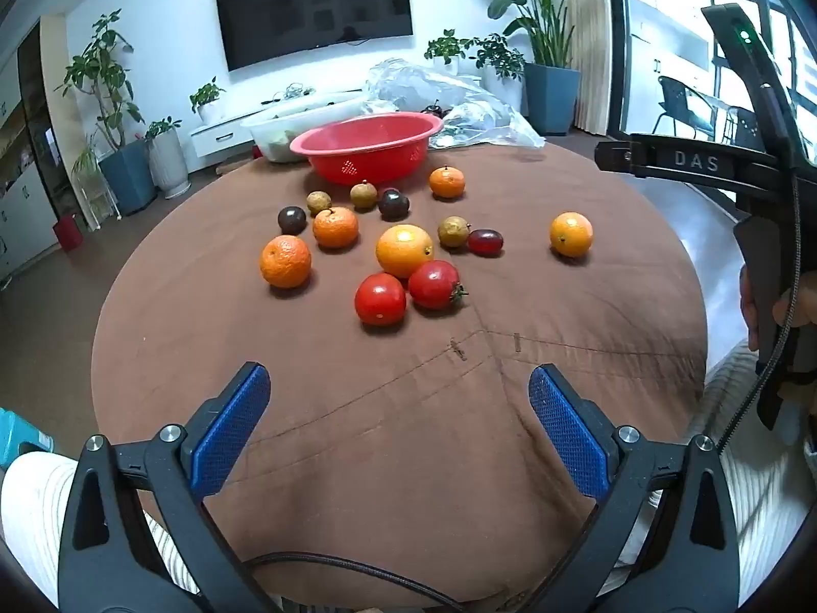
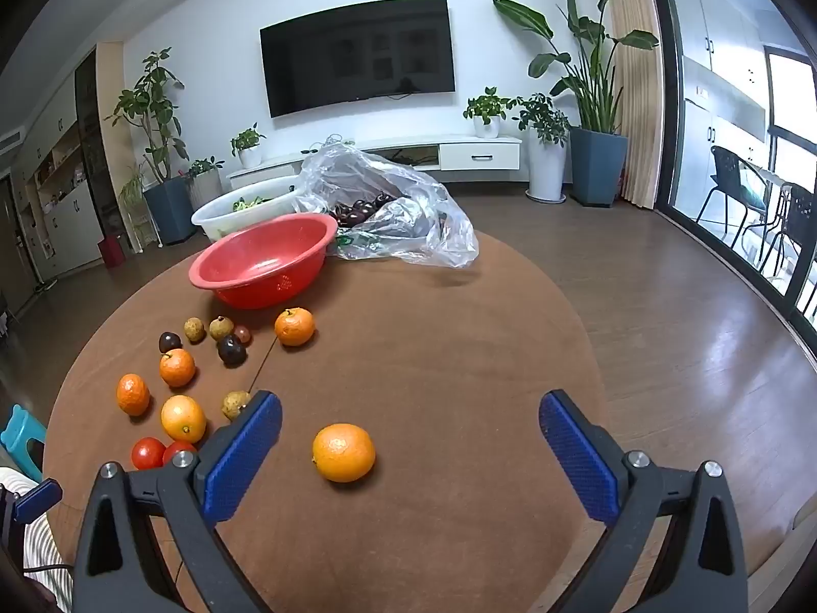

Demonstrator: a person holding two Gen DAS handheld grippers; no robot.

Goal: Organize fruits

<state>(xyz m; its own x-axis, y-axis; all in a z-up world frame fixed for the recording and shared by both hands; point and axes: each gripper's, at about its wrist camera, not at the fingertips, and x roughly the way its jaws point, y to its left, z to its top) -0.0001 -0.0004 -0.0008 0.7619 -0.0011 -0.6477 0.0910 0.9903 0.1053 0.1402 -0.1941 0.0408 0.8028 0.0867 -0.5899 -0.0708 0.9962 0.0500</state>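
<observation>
Left gripper (image 1: 398, 429) is spread as wide as it goes with nothing in it, blue pads (image 1: 232, 429) hanging over bare brown cloth (image 1: 408, 485) at the near edge of the round table. Right gripper (image 2: 411, 452) is just as wide and empty too, tilted down over the cloth, with 1 orange (image 2: 343, 452) sitting on the table between its fingers, closer to the left pad, touching neither. That orange is round and glossy, stem dimple facing left, no real long axis. It sits well apart from the rest. The main bunch lies further left: 2 tomatoes (image 1: 380, 299) touching each other, smooth red, the right one's green stem pointing right; a big orange (image 1: 404, 250) just behind them; 3 bumpy mandarins (image 1: 285, 261); dark purple round fruits (image 1: 292, 219); small tan ones (image 1: 453, 231); and 1 dark red grape (image 1: 485, 241) lying with its long axis left-right. Red colander (image 1: 367, 145) sits empty at the far side, with a plastic bag (image 2: 398, 214) behind it.
</observation>
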